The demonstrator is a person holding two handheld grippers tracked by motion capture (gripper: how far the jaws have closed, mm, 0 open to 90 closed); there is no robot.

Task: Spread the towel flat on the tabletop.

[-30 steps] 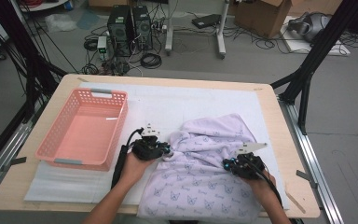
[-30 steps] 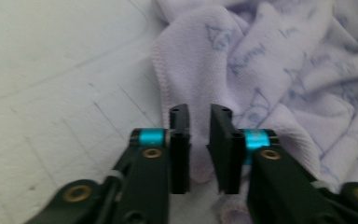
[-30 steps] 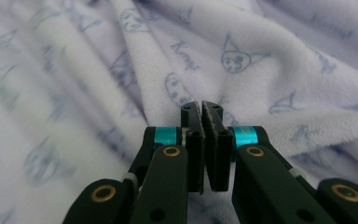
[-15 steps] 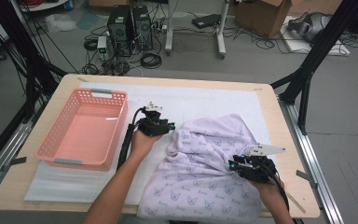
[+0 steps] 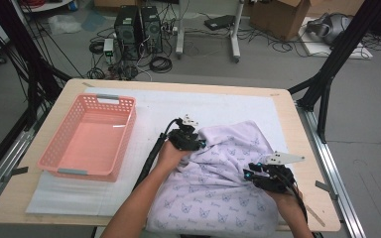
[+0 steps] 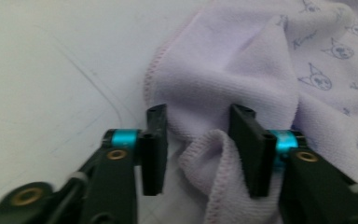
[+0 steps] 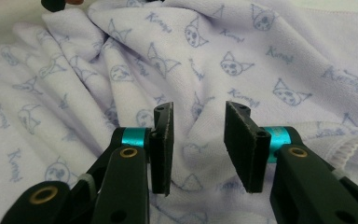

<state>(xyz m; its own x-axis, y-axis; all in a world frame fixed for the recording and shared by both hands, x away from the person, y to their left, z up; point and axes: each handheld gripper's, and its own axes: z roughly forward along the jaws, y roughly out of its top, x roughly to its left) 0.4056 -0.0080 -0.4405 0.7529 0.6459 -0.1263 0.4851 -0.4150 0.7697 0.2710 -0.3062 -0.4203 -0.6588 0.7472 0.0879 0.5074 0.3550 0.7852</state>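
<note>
The pink basket (image 5: 87,137) sits bare on the left of the table (image 5: 44,206); I leave it be for now. What I am working is the lilac towel (image 5: 223,183), bunched in folds on the white mat (image 5: 158,106), right of centre, its near edge hanging over my side of the table.

My left gripper (image 5: 198,145) is at the towel's far left corner. In the left gripper view its fingers (image 6: 154,140) have just been closing a little and stand partly open, with a hemmed fold (image 6: 205,163) between them, not yet pinched. To do this well I should gather only the stitched edge, not the layer beneath, and squeeze before I pull.

My left forearm (image 5: 144,198) runs up and across from the bottom edge, wrist bent so the tool points right, into the cloth.

My right gripper (image 5: 250,174) lies low at the towel's right side, pointing left across it. Its fingers (image 7: 163,140) have just been opening and stand apart, nothing gripped, printed cloth beyond them. I would slide it to the hem at its right before closing.
</note>
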